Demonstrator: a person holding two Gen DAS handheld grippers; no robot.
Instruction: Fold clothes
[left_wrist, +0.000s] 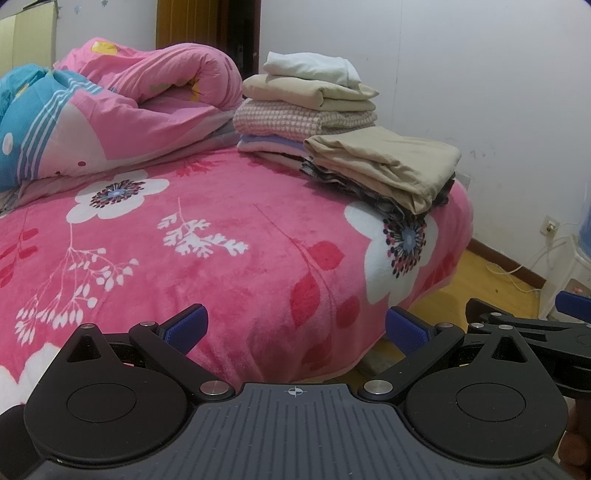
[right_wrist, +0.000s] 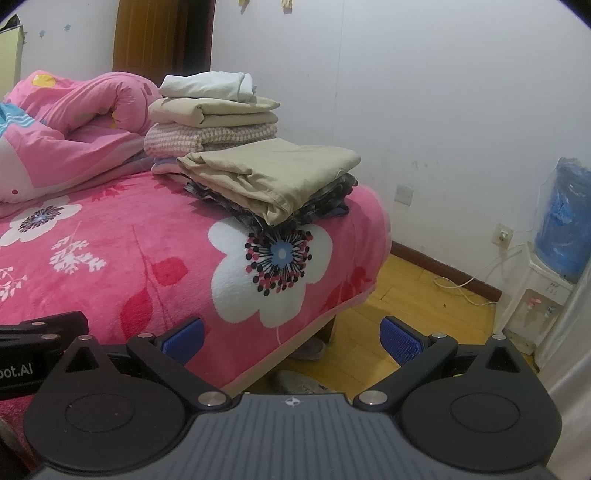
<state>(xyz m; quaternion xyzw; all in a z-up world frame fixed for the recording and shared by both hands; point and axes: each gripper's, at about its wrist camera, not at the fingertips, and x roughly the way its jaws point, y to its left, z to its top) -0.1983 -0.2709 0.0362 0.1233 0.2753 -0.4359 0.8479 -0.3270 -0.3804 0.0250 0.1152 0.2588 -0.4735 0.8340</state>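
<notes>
A: Where do the folded clothes sit?

B: On the bed (left_wrist: 221, 236), at its far corner by the white wall (left_wrist: 443, 74). There are two stacks. The nearer, lower stack has a beige folded cloth (left_wrist: 384, 162) on top of a dark patterned piece (left_wrist: 343, 181) that sticks out beneath it.

A: And the one behind that beige cloth?

B: A taller stack (left_wrist: 306, 107), just beyond it and touching or nearly so. From the top: a white piece, a beige one, a pink checked one, then a purple one at the bottom.

A: What lies left of the beige cloth?

B: A rolled pink quilt (left_wrist: 147, 96) with a blue part, well apart from it, further up the bed. The flowered pink blanket between them is bare.

A: How about the left gripper (left_wrist: 295, 328)?

B: Its blue fingers (left_wrist: 186, 328) are spread wide with nothing between them. It hangs over the near edge of the bed, well short of the beige cloth.

A: The right gripper (right_wrist: 291, 336)?

B: Also spread wide and holding nothing. It is beside the left one, over the bed's near corner and the wooden floor (right_wrist: 424, 295). Right of the beige cloth, across the floor by the wall, stands a water dispenser (right_wrist: 546, 291) with a blue bottle.
</notes>
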